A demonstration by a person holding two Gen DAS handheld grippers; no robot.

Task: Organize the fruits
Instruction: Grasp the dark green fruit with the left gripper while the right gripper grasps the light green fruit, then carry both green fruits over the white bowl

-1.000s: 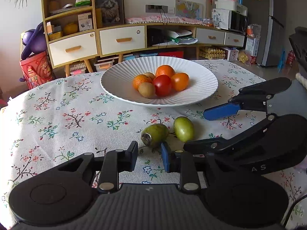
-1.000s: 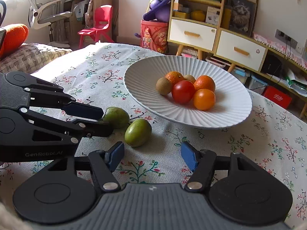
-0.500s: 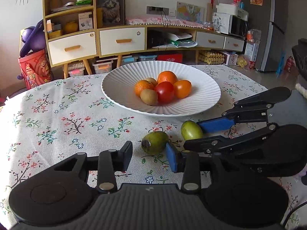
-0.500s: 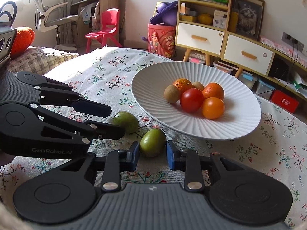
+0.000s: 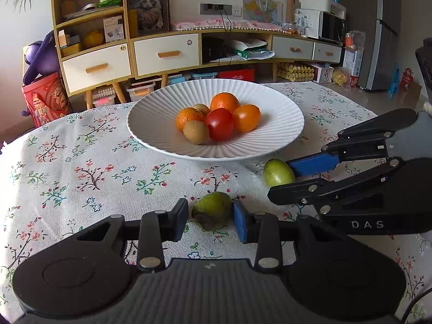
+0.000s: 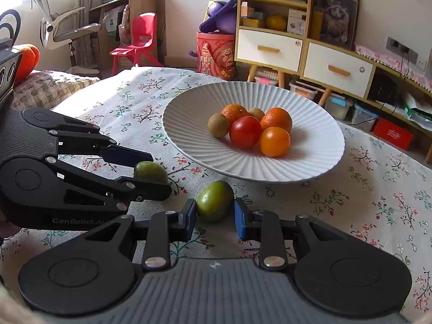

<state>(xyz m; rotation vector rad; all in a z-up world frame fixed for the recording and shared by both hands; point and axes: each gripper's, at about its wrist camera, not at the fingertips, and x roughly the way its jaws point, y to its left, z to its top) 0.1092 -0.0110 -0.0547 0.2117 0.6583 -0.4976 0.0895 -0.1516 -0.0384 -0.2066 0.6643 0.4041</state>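
A white ribbed plate (image 5: 270, 140) (image 6: 318, 162) on the flowered tablecloth holds oranges, a red tomato (image 5: 219, 124) (image 6: 245, 131) and kiwis. Two green fruits lie in front of it. My left gripper (image 5: 210, 220) is shut on the darker green fruit (image 5: 212, 210), which also shows in the right wrist view (image 6: 150, 171). My right gripper (image 6: 215, 217) is shut on the lighter green fruit (image 6: 214, 200), which also shows in the left wrist view (image 5: 278, 172). Both fruits look lifted slightly off the cloth or just on it; I cannot tell which.
The two grippers sit side by side, close together, near the table's front. Behind the table stand a wooden cabinet with drawers (image 5: 167, 54), a red bucket (image 5: 46, 97) and a red chair (image 6: 140, 40).
Both grippers moved forward around their green fruits and closed on them. The right jaws went from wide open to shut on the lighter fruit.
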